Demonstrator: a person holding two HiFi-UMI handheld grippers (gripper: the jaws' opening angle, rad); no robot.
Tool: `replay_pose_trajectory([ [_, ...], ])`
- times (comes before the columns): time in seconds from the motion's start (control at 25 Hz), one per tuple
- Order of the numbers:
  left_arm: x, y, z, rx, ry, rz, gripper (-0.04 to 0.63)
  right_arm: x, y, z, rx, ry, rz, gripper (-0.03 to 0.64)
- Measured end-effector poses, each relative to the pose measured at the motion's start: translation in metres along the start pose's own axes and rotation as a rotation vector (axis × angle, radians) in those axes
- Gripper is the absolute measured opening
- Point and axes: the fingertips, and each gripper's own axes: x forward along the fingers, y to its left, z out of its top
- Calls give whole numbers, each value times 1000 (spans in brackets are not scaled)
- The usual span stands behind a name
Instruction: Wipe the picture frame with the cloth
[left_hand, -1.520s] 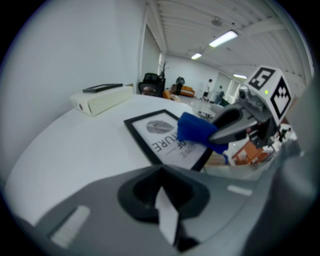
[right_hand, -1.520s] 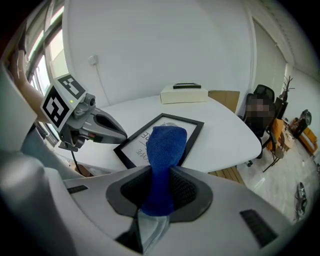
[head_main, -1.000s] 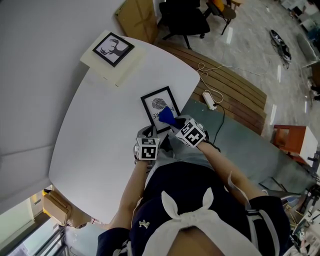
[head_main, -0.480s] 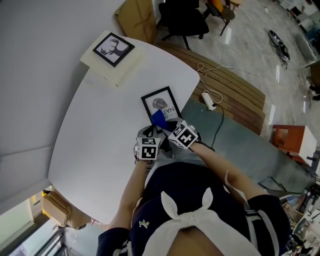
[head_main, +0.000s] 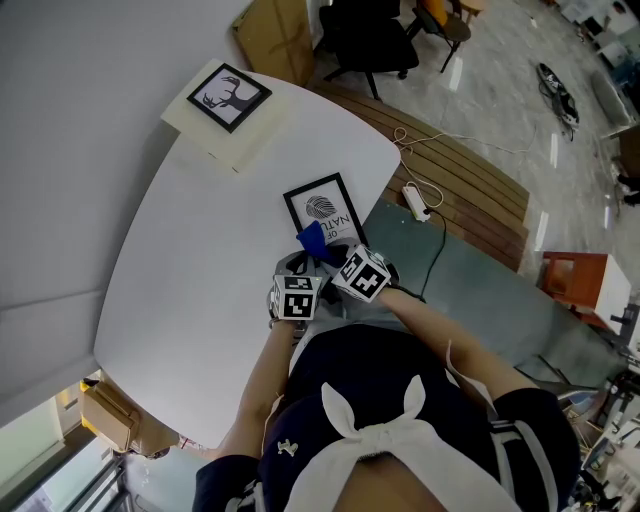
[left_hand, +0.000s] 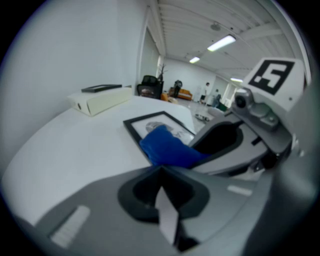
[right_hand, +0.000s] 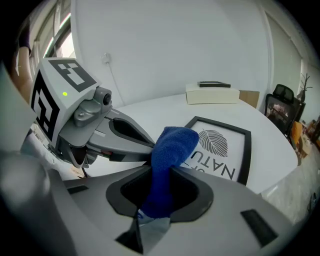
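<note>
**Left fingers closed on nothing; right fingers pinch the blue cloth**

Left gripper: jaws pressed together, nothing between them. It sits low at the near edge of the white table, just beside the right gripper, with their marker cubes side by side in the head view. Right gripper: jaws clamped on the cloth, whose free end sticks up and forward out of them. That end lies over the near left corner of the picture frame; contact with the glass is unclear. The frame has a black border and a leaf print. It lies flat near the table's right edge, just ahead of both grippers. Far left on the table, a second black frame lies on a cream box, well apart. To the right, off the table, a white power strip lies on the floor.
</note>
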Motion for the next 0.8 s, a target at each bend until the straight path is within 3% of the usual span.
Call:
replay_pose_trajectory([
  [0.8,0,0,0,5,-5,-3,-2,0,0,-1,3,0,0,89],
])
